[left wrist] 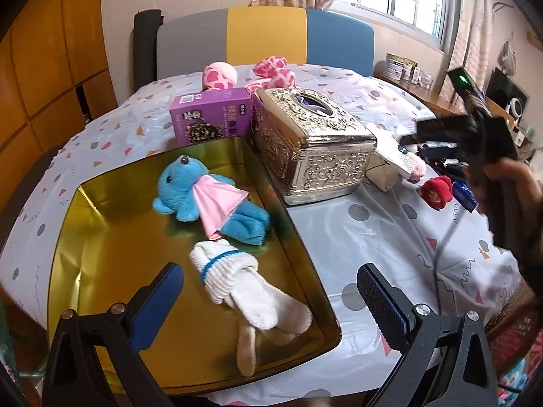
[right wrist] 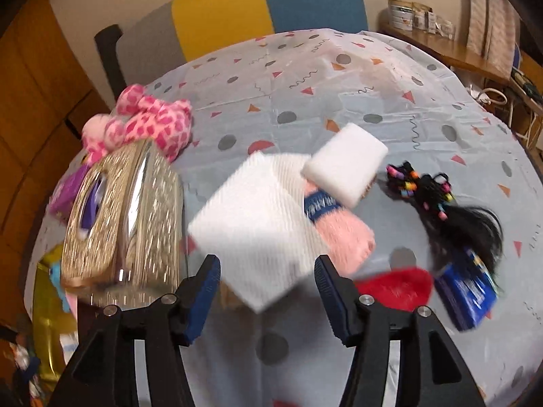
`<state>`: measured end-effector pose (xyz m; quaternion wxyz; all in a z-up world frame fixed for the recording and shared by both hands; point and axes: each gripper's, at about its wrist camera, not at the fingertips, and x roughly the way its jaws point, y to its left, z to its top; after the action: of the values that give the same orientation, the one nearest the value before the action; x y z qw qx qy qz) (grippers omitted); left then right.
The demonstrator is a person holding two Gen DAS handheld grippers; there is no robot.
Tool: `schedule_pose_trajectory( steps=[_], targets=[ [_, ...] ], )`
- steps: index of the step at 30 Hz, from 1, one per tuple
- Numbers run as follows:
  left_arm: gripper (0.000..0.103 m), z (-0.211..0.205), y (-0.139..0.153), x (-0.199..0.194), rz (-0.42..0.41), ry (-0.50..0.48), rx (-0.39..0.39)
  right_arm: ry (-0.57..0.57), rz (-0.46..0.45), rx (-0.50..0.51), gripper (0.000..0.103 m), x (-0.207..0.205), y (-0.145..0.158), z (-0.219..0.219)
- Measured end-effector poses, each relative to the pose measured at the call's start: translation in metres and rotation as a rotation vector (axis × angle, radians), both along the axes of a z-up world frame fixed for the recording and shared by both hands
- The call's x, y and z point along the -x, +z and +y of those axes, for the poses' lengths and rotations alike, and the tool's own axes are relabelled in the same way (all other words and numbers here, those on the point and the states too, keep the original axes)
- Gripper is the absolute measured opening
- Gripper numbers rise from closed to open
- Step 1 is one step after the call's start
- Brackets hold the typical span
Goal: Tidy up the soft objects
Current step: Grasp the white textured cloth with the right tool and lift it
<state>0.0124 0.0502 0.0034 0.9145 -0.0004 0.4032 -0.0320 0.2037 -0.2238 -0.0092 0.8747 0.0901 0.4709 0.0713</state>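
Observation:
A gold tray [left wrist: 101,237] holds a blue plush bear [left wrist: 203,196] with a pink cape and a rolled pair of white socks [left wrist: 244,281]. My left gripper [left wrist: 269,290] is open above the tray's near end, over the socks. My right gripper [right wrist: 268,291] is open and empty, its jaws on either side of a white folded cloth [right wrist: 254,227]. Beside the cloth lie a pink fluffy roll with a blue band [right wrist: 342,234], a white sponge block [right wrist: 346,162] and a red plush piece [right wrist: 397,285]. A pink spotted plush [right wrist: 149,122] lies behind the tissue box.
An ornate metal tissue box [left wrist: 312,142] stands right of the tray, a purple carton [left wrist: 210,118] behind it. A black wig with coloured beads [right wrist: 441,203] and a blue packet [right wrist: 465,291] lie at right. A chair [left wrist: 264,40] stands behind the table.

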Motion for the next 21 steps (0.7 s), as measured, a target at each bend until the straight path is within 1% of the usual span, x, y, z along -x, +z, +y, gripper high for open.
schedule_pose_trajectory(
  steps=[5,8,10,14,15,16,18,20,21],
  targets=[
    [0.103,-0.002,-0.003,-0.005,0.018,-0.008,0.021,-0.062,0.040,-0.102,0.059,-0.039,-0.006,-0.001],
    [0.103,-0.002,-0.005,-0.009,0.031,-0.010,0.032,-0.078,0.074,-0.145,0.063,-0.059,-0.012,0.006],
    [0.103,-0.002,-0.007,-0.011,0.039,-0.010,0.038,-0.072,0.101,-0.143,0.063,-0.069,-0.018,0.013],
    [0.103,0.000,-0.010,-0.013,0.051,-0.009,0.048,-0.063,0.176,-0.081,0.062,-0.081,-0.040,0.023],
    [0.103,0.000,-0.009,-0.014,0.051,-0.010,0.050,-0.056,0.189,-0.077,0.045,-0.080,-0.045,0.022],
    [0.103,0.001,-0.008,-0.014,0.050,-0.010,0.053,-0.053,0.192,-0.075,0.022,-0.078,-0.047,0.021],
    [0.103,0.002,-0.006,-0.016,0.045,-0.011,0.062,-0.042,0.166,-0.124,0.021,-0.068,-0.043,0.013],
    [0.103,0.002,-0.004,-0.019,0.044,-0.015,0.073,-0.015,0.148,-0.149,0.012,-0.058,-0.036,0.007],
    [0.103,0.001,-0.004,-0.021,0.047,-0.021,0.076,-0.005,0.131,-0.133,0.009,-0.051,-0.031,0.004]
  ],
)
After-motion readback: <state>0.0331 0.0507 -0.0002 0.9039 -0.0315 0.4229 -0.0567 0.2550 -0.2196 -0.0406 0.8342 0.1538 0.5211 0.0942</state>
